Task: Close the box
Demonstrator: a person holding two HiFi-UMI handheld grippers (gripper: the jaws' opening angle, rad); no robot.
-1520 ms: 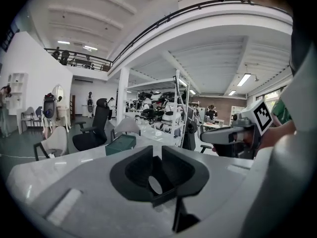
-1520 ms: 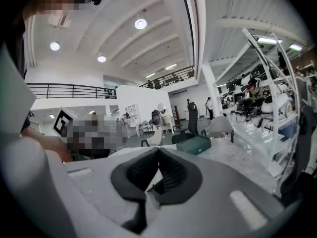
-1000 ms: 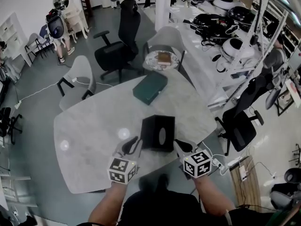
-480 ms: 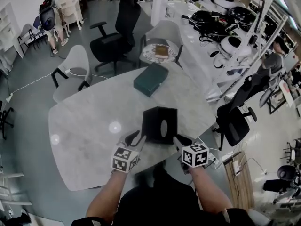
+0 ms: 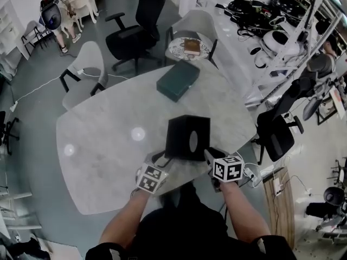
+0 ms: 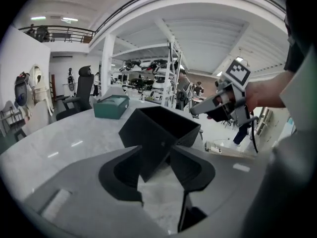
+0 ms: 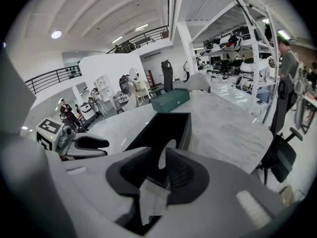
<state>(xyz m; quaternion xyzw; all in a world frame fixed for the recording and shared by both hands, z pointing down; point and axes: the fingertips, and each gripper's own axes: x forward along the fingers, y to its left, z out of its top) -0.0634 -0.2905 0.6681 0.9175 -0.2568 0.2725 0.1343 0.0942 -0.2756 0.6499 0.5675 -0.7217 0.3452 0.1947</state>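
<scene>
A black open-topped box (image 5: 187, 137) stands on the grey marble table (image 5: 103, 140), near its front edge. My left gripper (image 5: 158, 160) sits low at the box's near left corner. In the left gripper view that corner (image 6: 148, 148) reaches in between the jaws of the gripper (image 6: 156, 171), which have just been opening; the pads do not press it. My right gripper (image 5: 208, 155) is at the near right corner. Its jaws (image 7: 157, 175) have also just been opening, with the box's wall and oval cut-out (image 7: 162, 155) showing between them, untouched.
A closed green box (image 5: 178, 80) lies further back on the table. Beyond it stand a round side table with a book (image 5: 190, 47) and several chairs (image 5: 135, 34). Shelving with equipment (image 5: 271, 15) runs along the right. The table's edge is just below my hands.
Both grippers have come down from pointing across the room to the table and closed in on the box's near corners. Their jaws stand wider apart than before.
</scene>
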